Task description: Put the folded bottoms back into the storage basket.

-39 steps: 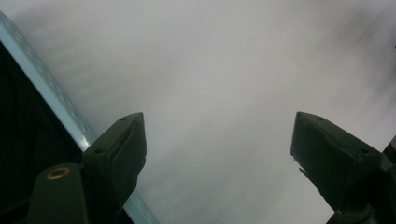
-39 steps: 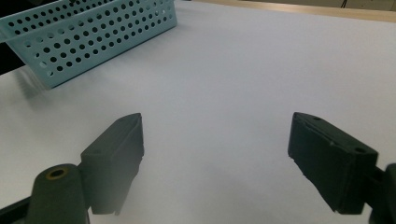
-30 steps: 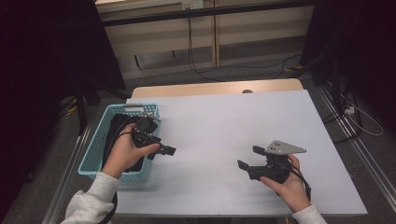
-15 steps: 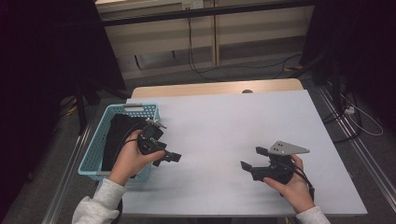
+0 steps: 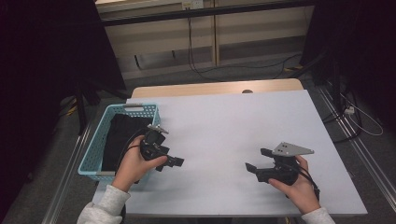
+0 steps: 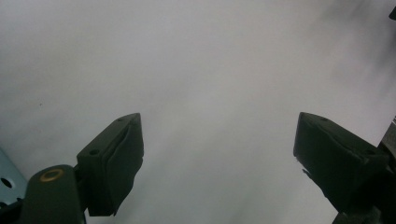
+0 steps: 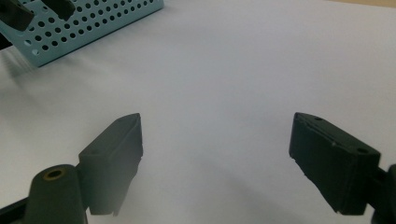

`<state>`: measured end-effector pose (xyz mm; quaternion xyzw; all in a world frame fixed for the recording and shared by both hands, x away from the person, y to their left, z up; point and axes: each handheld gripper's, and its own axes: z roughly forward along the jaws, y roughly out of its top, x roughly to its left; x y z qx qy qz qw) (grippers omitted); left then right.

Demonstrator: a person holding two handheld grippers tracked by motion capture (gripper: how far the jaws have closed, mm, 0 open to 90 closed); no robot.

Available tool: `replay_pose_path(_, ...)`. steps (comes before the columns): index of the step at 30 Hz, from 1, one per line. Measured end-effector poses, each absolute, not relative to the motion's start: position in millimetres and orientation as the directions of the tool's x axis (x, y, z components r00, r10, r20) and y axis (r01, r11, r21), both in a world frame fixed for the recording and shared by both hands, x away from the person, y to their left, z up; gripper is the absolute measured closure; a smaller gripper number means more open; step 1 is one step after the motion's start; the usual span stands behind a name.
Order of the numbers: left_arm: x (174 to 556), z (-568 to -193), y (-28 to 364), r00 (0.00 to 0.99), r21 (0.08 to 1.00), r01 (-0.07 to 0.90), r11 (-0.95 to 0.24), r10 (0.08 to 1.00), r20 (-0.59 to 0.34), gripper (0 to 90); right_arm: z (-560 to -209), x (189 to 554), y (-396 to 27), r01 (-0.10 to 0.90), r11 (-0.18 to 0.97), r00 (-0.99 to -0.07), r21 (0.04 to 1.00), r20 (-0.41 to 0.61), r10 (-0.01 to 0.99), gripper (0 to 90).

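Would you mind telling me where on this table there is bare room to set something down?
The white table is bare across its middle and far half, from the blue basket to the right edge, and between the open left gripper and open right gripper. It is crowded at the near left, where the basket holds dark cloth.

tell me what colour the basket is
Light blue, with rows of small round holes in its wall; the basket shows best in the right gripper view.
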<state>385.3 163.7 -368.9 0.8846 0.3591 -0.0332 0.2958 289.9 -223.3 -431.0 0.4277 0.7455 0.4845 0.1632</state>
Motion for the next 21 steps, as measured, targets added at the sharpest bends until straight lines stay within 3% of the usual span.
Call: replay_pose_path(21,377,-388,167,0.734,0.52,0.662,-0.54,0.61,-0.301,14.8,-432,283,-241,0.49,0.175,-0.568,0.854,0.161,0.807,17.1)
